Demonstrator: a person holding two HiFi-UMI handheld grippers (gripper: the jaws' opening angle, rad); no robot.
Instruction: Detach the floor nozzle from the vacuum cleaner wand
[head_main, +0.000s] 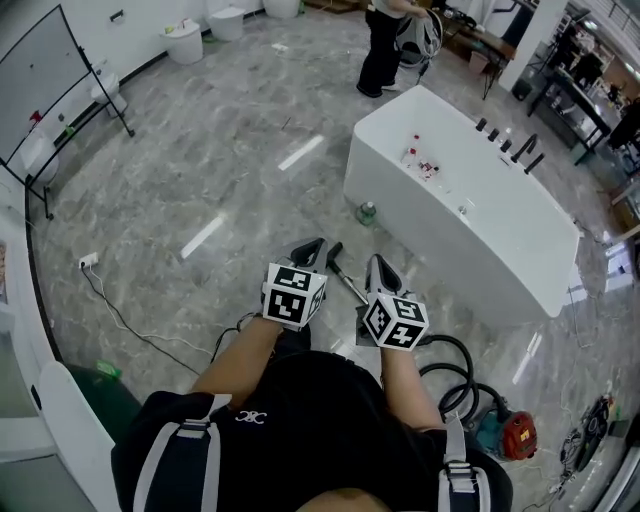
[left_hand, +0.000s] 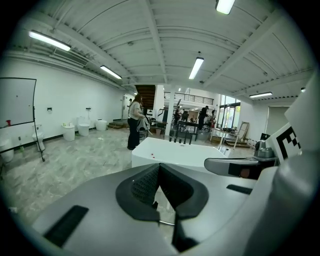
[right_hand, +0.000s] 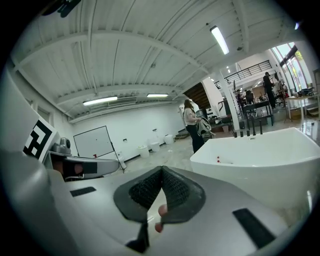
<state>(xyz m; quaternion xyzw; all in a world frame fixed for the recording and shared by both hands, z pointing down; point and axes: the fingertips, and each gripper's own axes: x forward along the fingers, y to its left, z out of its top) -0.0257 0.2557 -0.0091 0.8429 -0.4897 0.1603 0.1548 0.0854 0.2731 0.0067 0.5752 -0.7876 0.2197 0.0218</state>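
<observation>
Head view: two grippers, left gripper (head_main: 311, 247) and right gripper (head_main: 381, 268), jaws closed and empty. One vacuum wand (head_main: 347, 284) lies on the floor between them, its near end hidden behind the right gripper. One bathtub (head_main: 470, 235) beyond.

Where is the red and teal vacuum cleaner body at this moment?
The vacuum cleaner body lies on the floor at the head view's lower right, beside the black hose coils, below the white bathtub in the picture.

You wear a black short-sleeved shirt (head_main: 300, 410) under grey shoulder straps (head_main: 178, 455); the left gripper (head_main: 308, 252) and right gripper (head_main: 381, 272) are grey, with black ribbed pads (left_hand: 145, 185) and black-and-white marker cubes (head_main: 293, 295).
</observation>
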